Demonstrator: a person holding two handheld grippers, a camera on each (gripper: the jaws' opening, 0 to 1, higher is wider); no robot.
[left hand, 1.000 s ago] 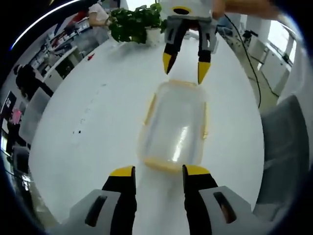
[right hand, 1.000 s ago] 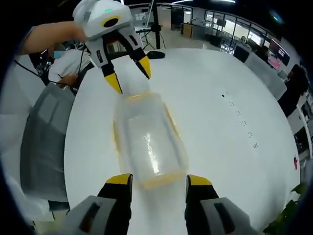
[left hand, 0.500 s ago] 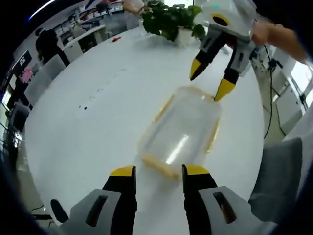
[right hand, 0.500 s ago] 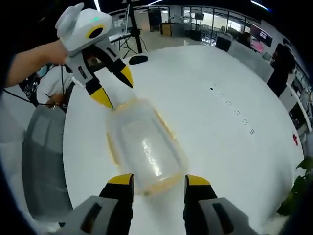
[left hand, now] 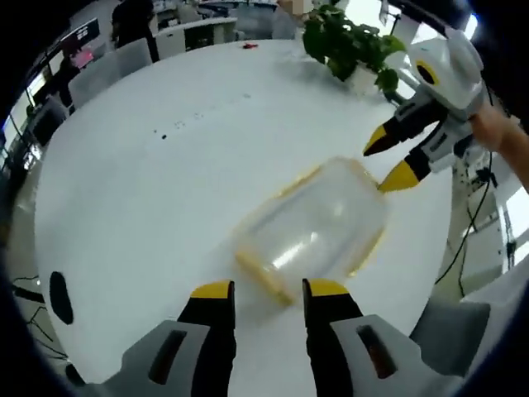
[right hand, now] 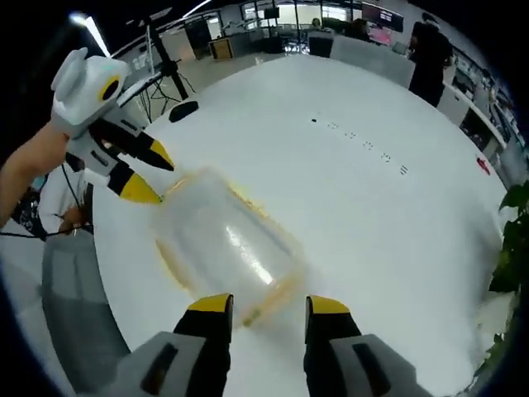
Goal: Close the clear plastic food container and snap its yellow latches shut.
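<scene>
The lid sits on the container (left hand: 310,231) on the white table (left hand: 149,190) — latches (left hand: 258,273) not visibly snapped. The left gripper (left hand: 263,291) and right gripper (right hand: 263,304) flank its ends — jaws apart, empty.

Left gripper (left hand: 266,287) jaws parted, pointing forward and down. Right gripper (right hand: 266,302) same, jaws parted. They face each other from opposite ends, each visible in the other's view, held by a bare hand (left hand: 497,132) and forearm (right hand: 21,174).
</scene>
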